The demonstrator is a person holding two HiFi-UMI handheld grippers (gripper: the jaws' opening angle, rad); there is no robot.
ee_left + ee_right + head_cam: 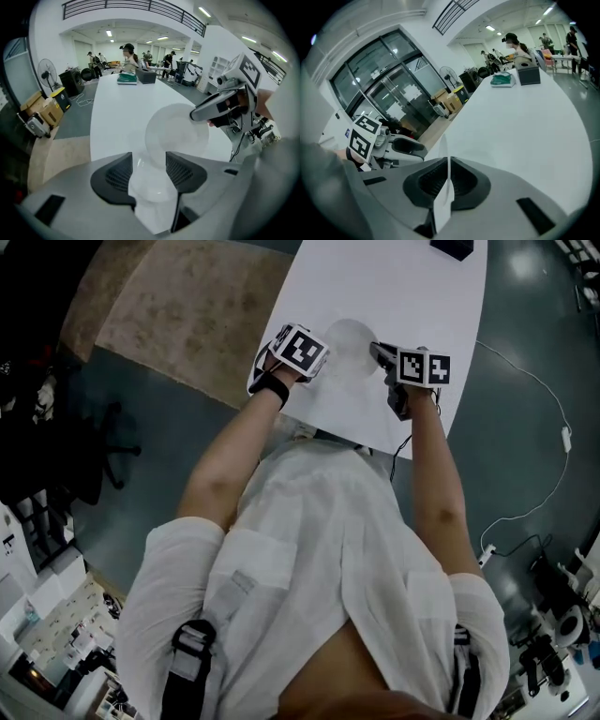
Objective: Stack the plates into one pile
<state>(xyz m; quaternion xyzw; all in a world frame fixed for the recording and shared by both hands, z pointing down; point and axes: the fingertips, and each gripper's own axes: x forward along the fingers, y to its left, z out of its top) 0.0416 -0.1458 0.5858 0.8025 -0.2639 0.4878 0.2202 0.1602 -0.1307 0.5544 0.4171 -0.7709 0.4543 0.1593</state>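
Note:
A white plate (349, 345) hangs just over the white table (403, 292), between my two grippers. My right gripper (382, 354) is shut on its right rim; in the right gripper view the plate (446, 154) stands edge-on as a thin line between the closed jaws (446, 165). My left gripper (322, 358) is at the plate's left side, its jaws apart. In the left gripper view the plate (180, 133) lies just beyond the jaw tips (150, 158). A white rounded shape fills the gap between the pads; what it is I cannot tell.
I stand at the table's near edge (328, 432). A black box (452, 247) sits at the far end, and a green pile (126, 78) lies beside a dark box (146, 76). A brown carpet (178, 315) lies left of the table, a white cable (548, 418) right of it. People stand far off.

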